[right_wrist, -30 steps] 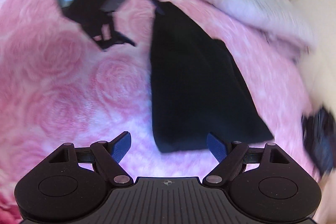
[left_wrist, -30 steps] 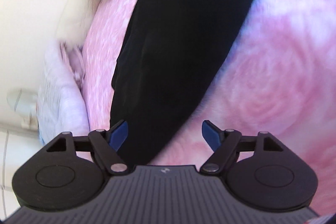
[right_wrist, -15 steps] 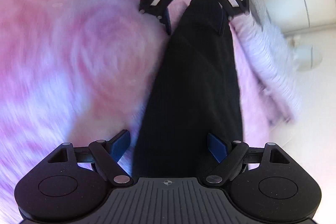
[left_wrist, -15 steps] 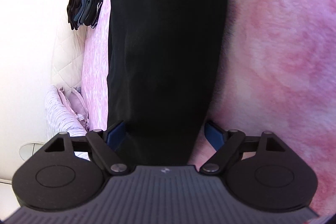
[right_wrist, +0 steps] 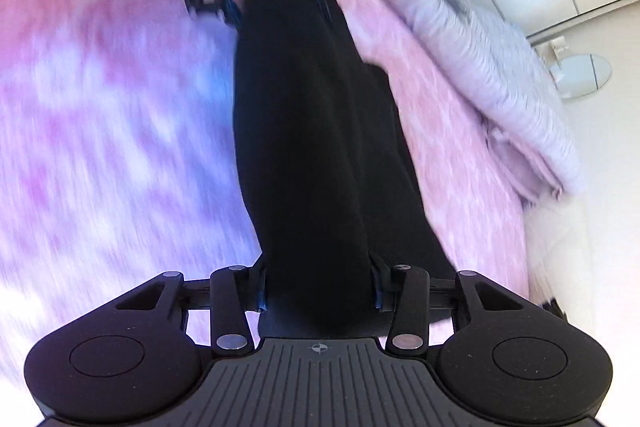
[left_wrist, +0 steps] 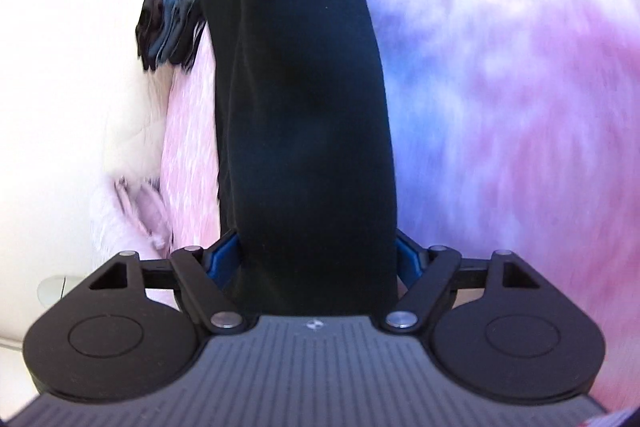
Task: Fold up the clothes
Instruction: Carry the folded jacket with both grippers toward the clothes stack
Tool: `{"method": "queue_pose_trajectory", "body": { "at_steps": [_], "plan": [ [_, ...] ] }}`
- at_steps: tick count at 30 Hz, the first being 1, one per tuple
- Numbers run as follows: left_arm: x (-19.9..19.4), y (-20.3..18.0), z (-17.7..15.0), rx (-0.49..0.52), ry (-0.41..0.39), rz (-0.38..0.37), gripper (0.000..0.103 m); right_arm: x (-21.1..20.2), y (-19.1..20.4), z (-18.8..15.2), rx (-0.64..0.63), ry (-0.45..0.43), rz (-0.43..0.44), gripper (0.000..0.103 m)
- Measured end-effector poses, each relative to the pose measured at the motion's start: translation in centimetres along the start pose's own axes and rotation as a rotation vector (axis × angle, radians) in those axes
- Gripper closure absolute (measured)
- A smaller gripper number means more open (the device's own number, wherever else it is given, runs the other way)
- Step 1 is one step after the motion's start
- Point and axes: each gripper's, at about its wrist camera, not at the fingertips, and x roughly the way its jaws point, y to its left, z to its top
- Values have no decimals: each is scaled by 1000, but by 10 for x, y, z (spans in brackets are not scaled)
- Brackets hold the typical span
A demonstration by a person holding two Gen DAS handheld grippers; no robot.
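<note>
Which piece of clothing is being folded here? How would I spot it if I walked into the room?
Look for the bed with the fluffy pink rose-patterned blanket. Stretched along it lies a long, narrow black garment, one end between the fingers of each handheld tool. It is the only plain black strip lying flat on the pink, unlike the pale lilac bedding bunched at the bed's edge or the dark clothes stacked by the wall.

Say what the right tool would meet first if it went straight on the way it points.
The black garment, already between the closing right tool; pushed further, it would probably reach the left tool at the other end.
</note>
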Motion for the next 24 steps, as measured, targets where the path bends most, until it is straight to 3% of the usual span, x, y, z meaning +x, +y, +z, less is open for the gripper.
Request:
{"method": "queue_pose_trajectory", "body": {
  "at_steps": [2,3,6,7,10,14,18,20,21,22,24],
  "plan": [
    [4,-4,10,-13,21,13,28,3,4,-13,-31,13,1,59],
    [7,-4,14,-27,37,21,28,4,12,-13,-54,17,-17,53],
    [7,-4,16,-93,65,30,30,12,40,-13,-100,61,-87,21],
    [5,-5,15,-99,65,32,32,15,51,-12,-95,71,-99,21],
    [3,-7,16,-86,70,28,33,27,62,-6,-84,64,-142,21],
    [6,-3,12,-88,83,4,24,49,66,3,-82,53,-205,21],
    [12,7,8,-114,85,-34,22,64,46,-4,-100,0,-196,21],
    [16,11,11,-117,92,-60,34,64,40,-9,-106,-22,-192,22],
    [17,12,14,-116,100,-71,39,63,39,-10,-103,-22,-177,31],
    [18,13,16,-114,108,-81,48,61,39,-11,-100,-22,-160,47],
    [13,13,21,-107,130,-98,59,55,35,-11,-85,-20,-130,57]
  ]
}}
